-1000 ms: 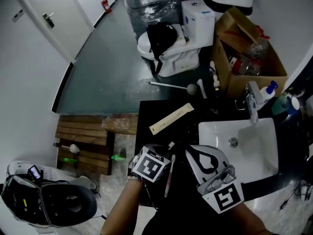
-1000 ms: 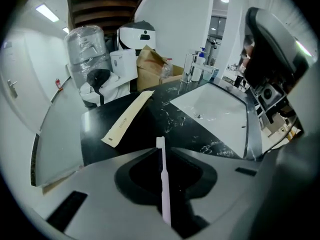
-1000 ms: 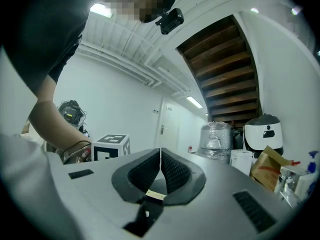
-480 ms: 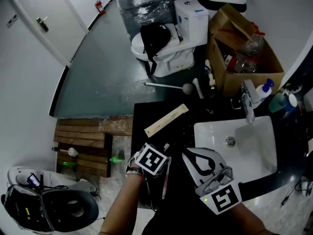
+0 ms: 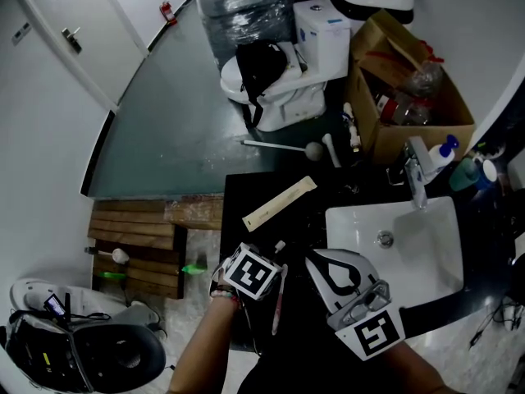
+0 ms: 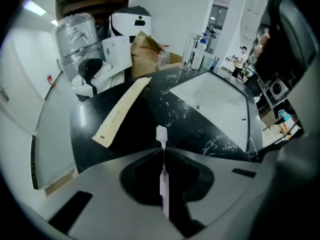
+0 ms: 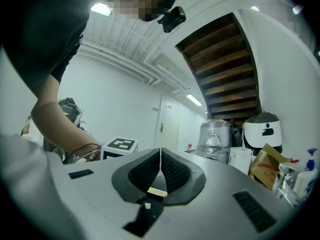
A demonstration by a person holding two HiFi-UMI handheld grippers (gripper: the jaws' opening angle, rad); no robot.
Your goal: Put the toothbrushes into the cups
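A pale pink toothbrush (image 6: 163, 181) runs straight between the jaws of my left gripper (image 6: 164, 151). Its white bristle head (image 6: 161, 134) sticks out past the tips, over the black marble counter (image 6: 150, 124). The jaws have just been closing and now pinch the handle. In the head view the left gripper (image 5: 275, 263) points steeply down at the counter's near left part, with the toothbrush (image 5: 278, 300) beside its marker cube. My right gripper (image 5: 313, 259) is held level just to the right, shut with nothing between its jaws (image 7: 160, 156). No cup shows clearly.
A long paper wrapper (image 5: 283, 202) lies on the counter beyond the grippers. The white sink (image 5: 426, 245) with its faucet (image 5: 417, 179) is to the right, with bottles (image 5: 469, 174) behind it. A cardboard box (image 5: 410, 97) and a toilet (image 5: 287, 72) stand on the floor beyond.
The left gripper has tipped slightly and settled over the toothbrush, which stays in about the same spot. The right gripper has kept still. The head view has shifted a little.
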